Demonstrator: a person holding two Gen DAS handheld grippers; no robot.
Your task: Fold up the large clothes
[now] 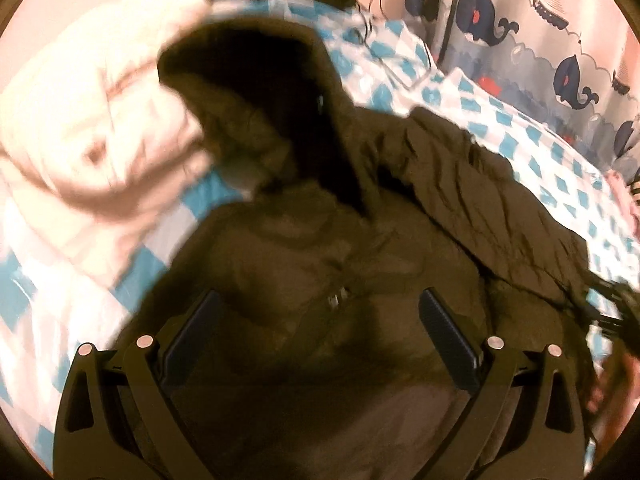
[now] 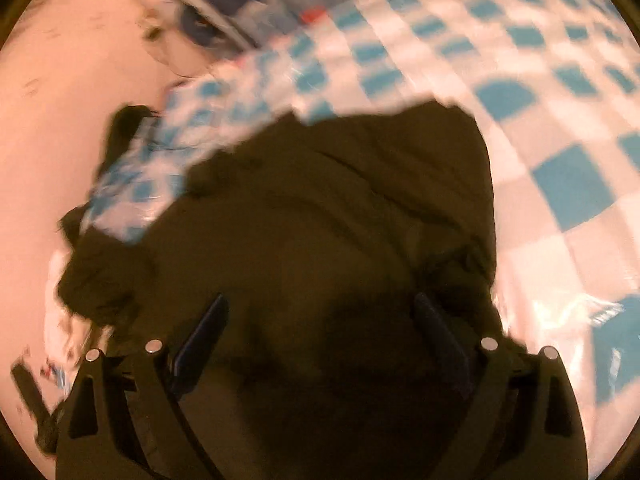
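A dark olive hooded jacket (image 1: 304, 248) lies spread on a blue-and-white checked bed cover (image 1: 532, 152). Its hood (image 1: 248, 92) points away from me and one sleeve (image 1: 492, 200) stretches to the right. My left gripper (image 1: 320, 300) hovers open over the jacket's chest near the zip, nothing between its fingers. In the right wrist view the same jacket (image 2: 344, 200) fills the middle, blurred. My right gripper (image 2: 320, 304) is open above the dark cloth and holds nothing. The checked cover (image 2: 560, 184) shows to the right.
A white padded garment (image 1: 92, 128) lies crumpled at the left beside the hood. A curtain with whale prints (image 1: 520, 28) hangs at the back right. A pink wall (image 2: 72, 92) and dark cloth at the bed's edge (image 2: 124, 120) appear in the right wrist view.
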